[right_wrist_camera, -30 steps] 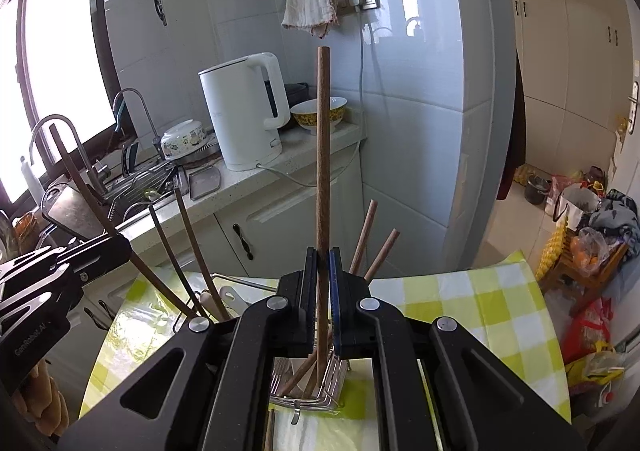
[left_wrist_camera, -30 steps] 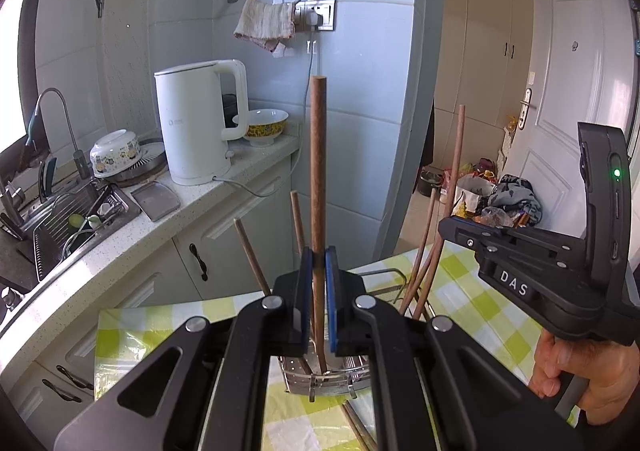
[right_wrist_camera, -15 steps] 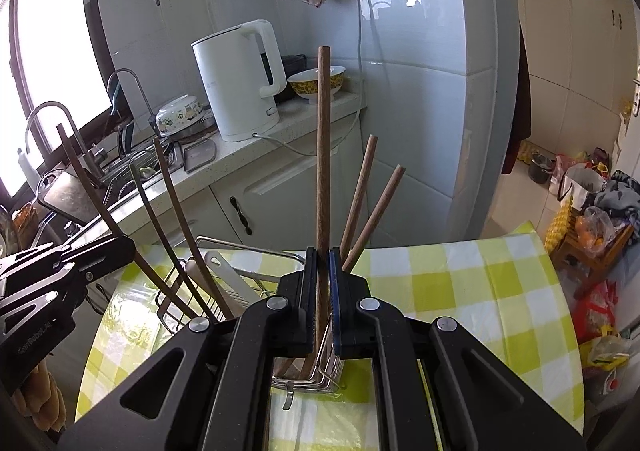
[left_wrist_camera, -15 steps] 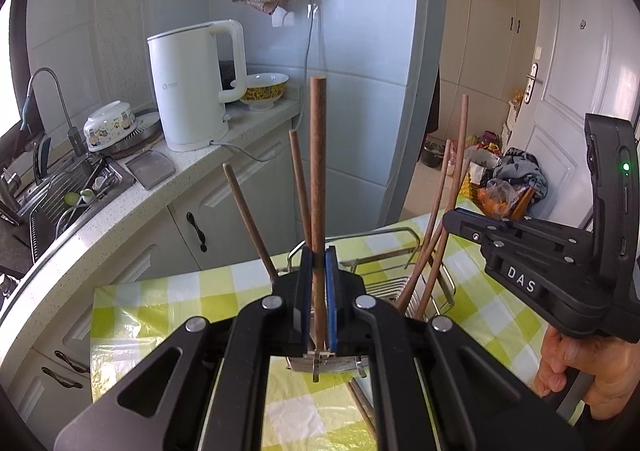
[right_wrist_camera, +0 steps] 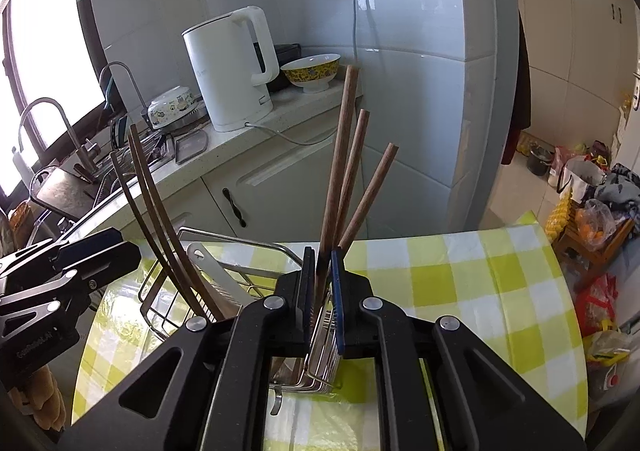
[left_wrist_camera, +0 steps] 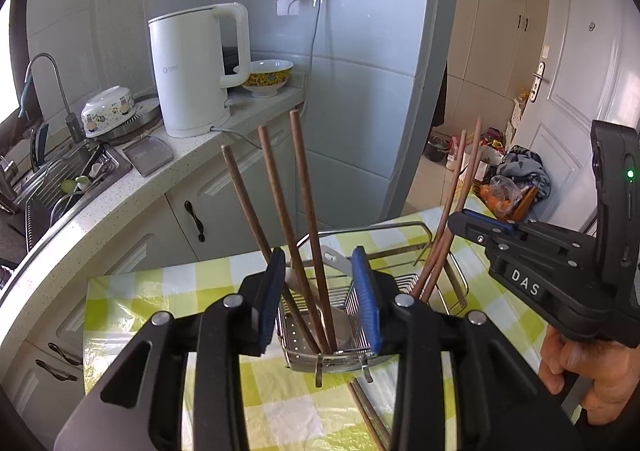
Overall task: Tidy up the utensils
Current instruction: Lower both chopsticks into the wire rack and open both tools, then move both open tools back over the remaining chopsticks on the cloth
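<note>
A metal wire utensil rack (left_wrist_camera: 404,237) (right_wrist_camera: 224,241) stands on a yellow-checked tablecloth. In the left wrist view my left gripper (left_wrist_camera: 319,293) is open just above a rack compartment where three brown wooden chopsticks (left_wrist_camera: 310,211) lean loose, touching neither pad. More sticks (left_wrist_camera: 450,219) lean at the rack's right end. In the right wrist view my right gripper (right_wrist_camera: 320,293) has its jaws slightly apart around a wooden chopstick (right_wrist_camera: 340,155) standing in the rack beside two others. A white spatula (right_wrist_camera: 218,277) and thin brown sticks (right_wrist_camera: 160,211) sit at the rack's left.
A counter behind the table holds a white kettle (left_wrist_camera: 198,69), a yellow patterned bowl (left_wrist_camera: 268,77) and a sink (left_wrist_camera: 60,187) with dishes. Loose chopsticks (left_wrist_camera: 368,411) lie on the cloth in front of the rack. Bags (right_wrist_camera: 596,207) clutter the floor to the right.
Both grippers lowered towards the rack. The left gripper opened and let its chopstick go into the rack. The right gripper's jaws loosened around its chopstick, which now tilts.
</note>
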A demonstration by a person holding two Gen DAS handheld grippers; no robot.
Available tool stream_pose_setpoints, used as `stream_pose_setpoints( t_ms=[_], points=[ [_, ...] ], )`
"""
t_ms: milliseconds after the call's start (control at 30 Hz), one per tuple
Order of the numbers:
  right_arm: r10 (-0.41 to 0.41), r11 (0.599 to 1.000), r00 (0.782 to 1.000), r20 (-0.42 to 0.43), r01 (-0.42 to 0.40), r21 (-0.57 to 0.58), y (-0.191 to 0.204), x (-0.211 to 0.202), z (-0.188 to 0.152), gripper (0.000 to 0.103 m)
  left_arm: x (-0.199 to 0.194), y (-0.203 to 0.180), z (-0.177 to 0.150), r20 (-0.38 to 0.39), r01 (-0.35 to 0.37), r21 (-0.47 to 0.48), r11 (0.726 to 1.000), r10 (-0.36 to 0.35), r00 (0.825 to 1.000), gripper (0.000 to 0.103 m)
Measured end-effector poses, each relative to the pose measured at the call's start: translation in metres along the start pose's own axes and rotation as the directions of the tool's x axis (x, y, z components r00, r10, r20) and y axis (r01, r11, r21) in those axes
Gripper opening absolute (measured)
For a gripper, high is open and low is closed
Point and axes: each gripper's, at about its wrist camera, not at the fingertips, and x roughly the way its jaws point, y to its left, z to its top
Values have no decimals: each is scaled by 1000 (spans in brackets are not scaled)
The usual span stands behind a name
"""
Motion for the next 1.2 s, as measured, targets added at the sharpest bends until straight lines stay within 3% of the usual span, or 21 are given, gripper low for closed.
stream_pose_setpoints(
  t_ms=[167, 433, 667, 1033, 1200],
  points=[
    [-30, 999, 999, 37, 30, 12, -5, -10, 3, 47, -14, 1, 4, 41, -11, -7, 1000, 11, 999, 37],
    [-86, 996, 992, 92, 85, 12, -16, -38, -5, 57, -48, 13, -6, 96, -5, -50, 999, 10, 995, 37],
    [-126, 992, 988, 89, 125, 20, -32, -57, -56, 69, -72, 20, -47, 100, 5, -92, 996, 4, 995, 41],
    [-148, 986, 988, -44, 151, 65, -49, -65, -188, 72, -41, 3, -157, -65, 32, -161, 986, -42, 997, 39],
    [-157, 983, 984, -83, 164, 80, -60, -75, -225, 74, -10, -16, -197, -140, 32, -176, 984, -57, 989, 25]
  ],
)
